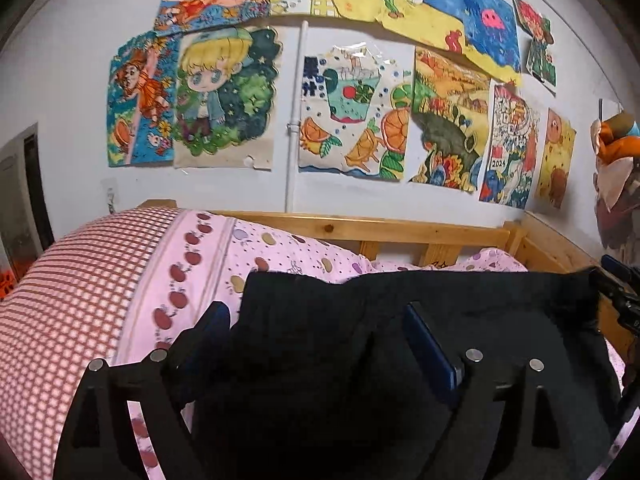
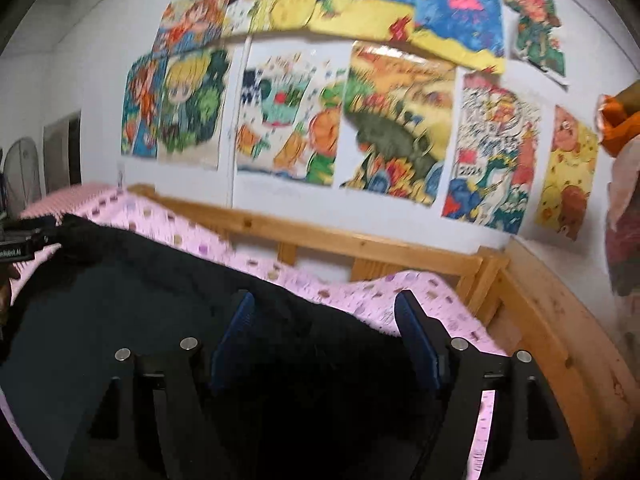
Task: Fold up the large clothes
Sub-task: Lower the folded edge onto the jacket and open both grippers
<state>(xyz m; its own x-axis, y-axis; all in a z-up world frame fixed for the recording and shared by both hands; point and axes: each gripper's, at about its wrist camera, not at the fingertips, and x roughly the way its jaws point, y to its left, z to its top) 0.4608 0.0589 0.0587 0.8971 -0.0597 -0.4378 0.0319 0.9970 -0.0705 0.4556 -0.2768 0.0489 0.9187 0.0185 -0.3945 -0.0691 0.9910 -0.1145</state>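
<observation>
A large black garment [image 1: 400, 320] lies spread on the bed, its far edge against the pink sheet. In the left wrist view my left gripper [image 1: 316, 316] stands open over the garment's left part, its blue pads [image 1: 428, 344] wide apart and not pressing the cloth. The right wrist view is blurred. There the same garment [image 2: 140, 300] runs from the left to the middle, and my right gripper [image 2: 325, 306] is open above its right end, with the right fingertip over the pink sheet. Each gripper shows at the edge of the other's view: the right gripper [image 1: 616, 292], the left gripper [image 2: 20, 244].
The bed has a pink spotted sheet [image 1: 280, 248] and a red-checked pillow [image 1: 72, 280] at the left. A wooden rail [image 1: 380, 228] runs along the far side and the right side [image 2: 552, 320]. Drawings [image 1: 352, 112] cover the wall behind.
</observation>
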